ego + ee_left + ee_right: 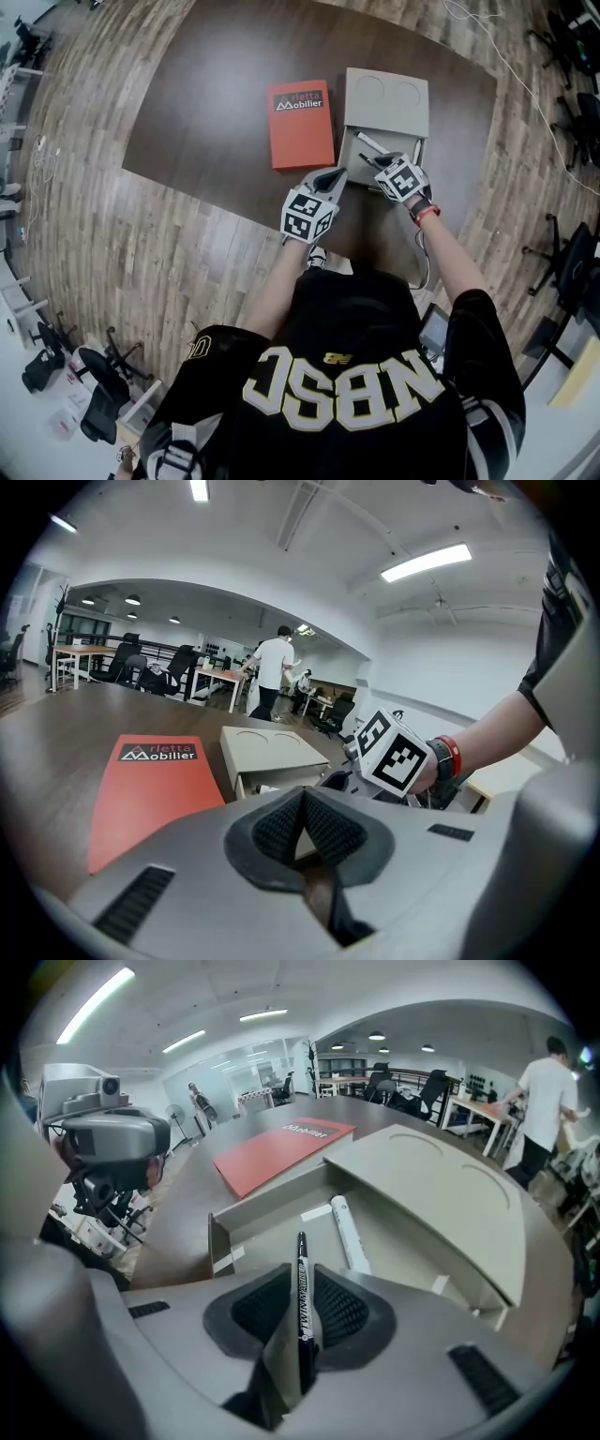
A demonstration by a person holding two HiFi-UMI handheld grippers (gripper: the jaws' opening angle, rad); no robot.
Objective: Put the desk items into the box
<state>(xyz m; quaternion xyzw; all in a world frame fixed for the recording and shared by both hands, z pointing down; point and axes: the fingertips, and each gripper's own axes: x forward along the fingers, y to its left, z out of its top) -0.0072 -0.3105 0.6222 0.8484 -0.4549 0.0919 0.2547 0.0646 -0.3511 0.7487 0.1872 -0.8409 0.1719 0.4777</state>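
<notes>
A beige box (350,153) with its lid (386,97) folded back stands on the dark table, and a white marker (349,1232) lies inside it. Over the box's near side my right gripper (302,1277) has a black pen (302,1288) standing between its pads, tip toward the box floor. Narrow gaps show on both sides of the pen, so the jaws are open. Just left of the box in the head view my left gripper (334,178) is shut and holds nothing. An orange-red book (302,123) lies flat to the left of the box.
The dark brown table (206,112) stretches left and behind the book. Wooden floor surrounds it, with office chairs (98,394) at the lower left. In the left gripper view a person (275,672) stands far off among desks.
</notes>
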